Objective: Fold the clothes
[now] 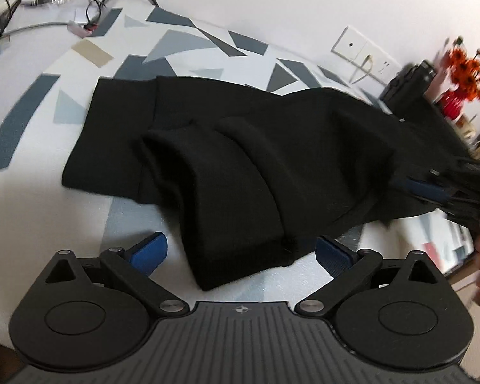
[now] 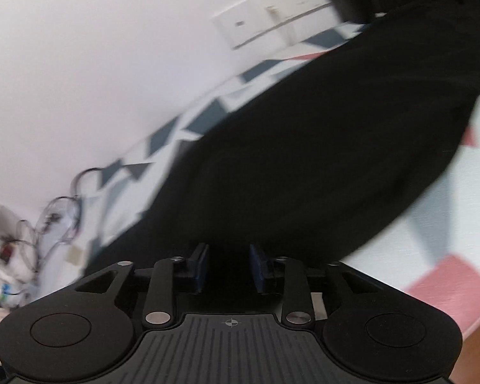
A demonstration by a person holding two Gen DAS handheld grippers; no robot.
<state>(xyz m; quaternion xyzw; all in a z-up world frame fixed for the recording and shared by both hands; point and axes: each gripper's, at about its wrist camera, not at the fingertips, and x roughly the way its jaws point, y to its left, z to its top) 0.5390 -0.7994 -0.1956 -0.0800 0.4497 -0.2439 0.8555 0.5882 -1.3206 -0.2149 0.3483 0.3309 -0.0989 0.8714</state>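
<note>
A black garment (image 1: 240,147) lies partly folded on a table with a white cloth printed with grey triangles (image 1: 182,48). Two sleeve ends lie over its body toward me. My left gripper (image 1: 241,252) is open, its blue pads either side of the nearest sleeve cuff, touching nothing. My right gripper (image 1: 432,188) shows at the right edge of the left wrist view, at the garment's right end. In the right wrist view my right gripper (image 2: 228,267) is closed on a fold of the black garment (image 2: 320,160), lifted and blurred by motion.
Cables (image 1: 80,6) and small items lie at the table's far left. A white wall socket plate (image 1: 364,51) is on the wall. A black box (image 1: 409,86) and a red vase with orange flowers (image 1: 464,76) stand at the far right.
</note>
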